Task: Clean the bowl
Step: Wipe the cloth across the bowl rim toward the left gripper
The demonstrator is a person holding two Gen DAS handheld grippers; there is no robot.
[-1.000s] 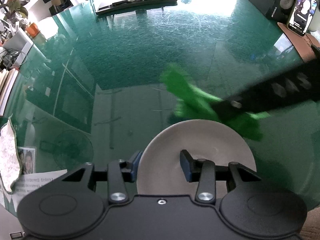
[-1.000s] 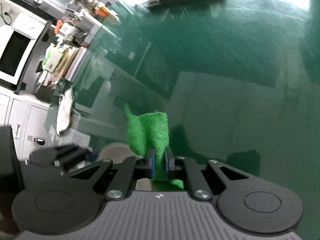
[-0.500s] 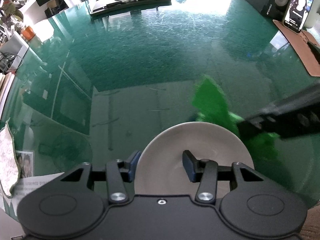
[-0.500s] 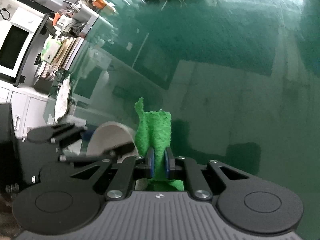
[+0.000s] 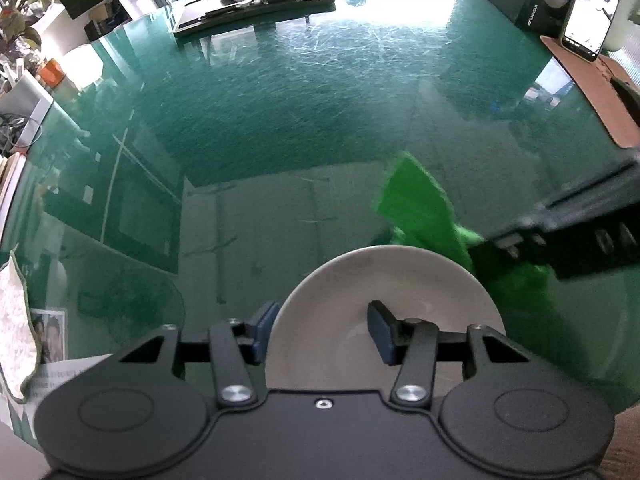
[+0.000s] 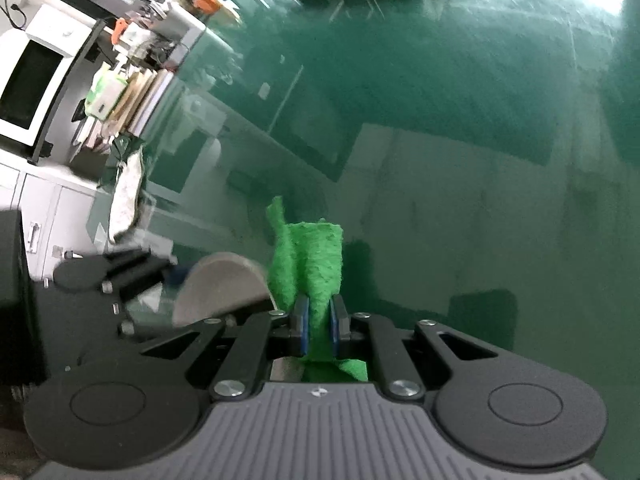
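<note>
- Since a second ago, the green cloth (image 5: 420,212) has slid from above the bowl (image 5: 384,280) toward the right of the left wrist view.
- Left hand-held gripper (image 5: 322,330): jaws opening astride the bowl's near rim, pads not pressing it.
- Right hand-held gripper (image 6: 319,326): clenched on the cloth.
- Bowl sits on the green bench (image 5: 320,120), lower centre.
- Best steady the rim before wiping inside.

Fuzzy green cloth (image 6: 316,264), matt grey bowl (image 5: 384,292), glossy green glass table (image 5: 320,128).
</note>
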